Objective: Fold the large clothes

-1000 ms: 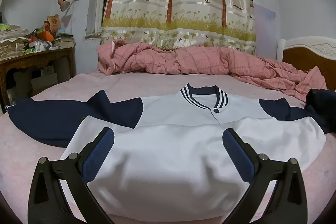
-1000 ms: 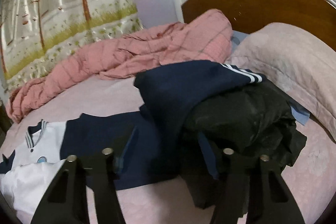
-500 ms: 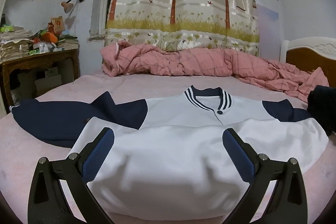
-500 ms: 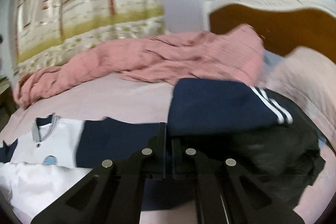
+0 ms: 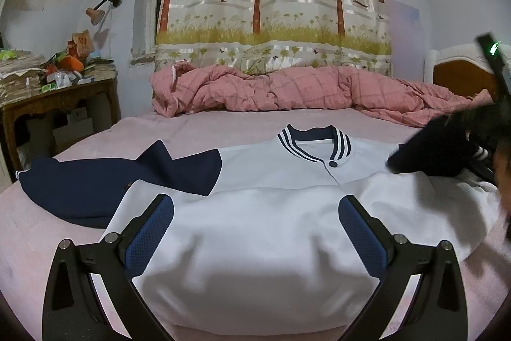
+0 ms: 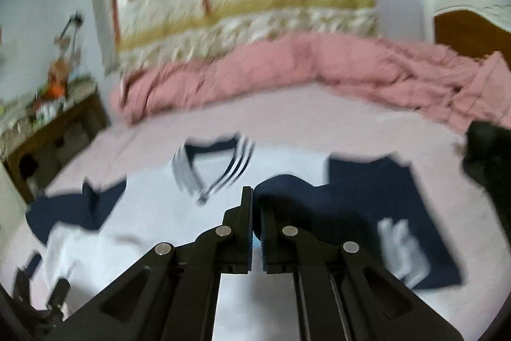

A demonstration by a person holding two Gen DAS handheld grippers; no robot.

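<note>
A white jacket [image 5: 255,232] with navy sleeves and a striped collar lies flat on the pink bed, its bottom half folded up over the chest. My left gripper [image 5: 257,232] is open and empty, hovering over the white fold. The left navy sleeve [image 5: 95,181] lies spread out to the side. My right gripper [image 6: 256,213] is shut on the right navy sleeve [image 6: 319,200] and holds it lifted over the jacket body [image 6: 134,213]. That sleeve and the right gripper also show in the left wrist view [image 5: 440,149] at the right edge. The right wrist view is motion-blurred.
A crumpled pink checked quilt [image 5: 303,95] lies along the far side of the bed. A dark clothing pile [image 6: 488,162] sits at the right. A cluttered wooden table [image 5: 57,98] stands left. A wooden headboard [image 5: 460,75] is at the right.
My right gripper shut on the navy sleeve and swung left, carrying it over the jacket. The left gripper rose and tilted slightly, staying open.
</note>
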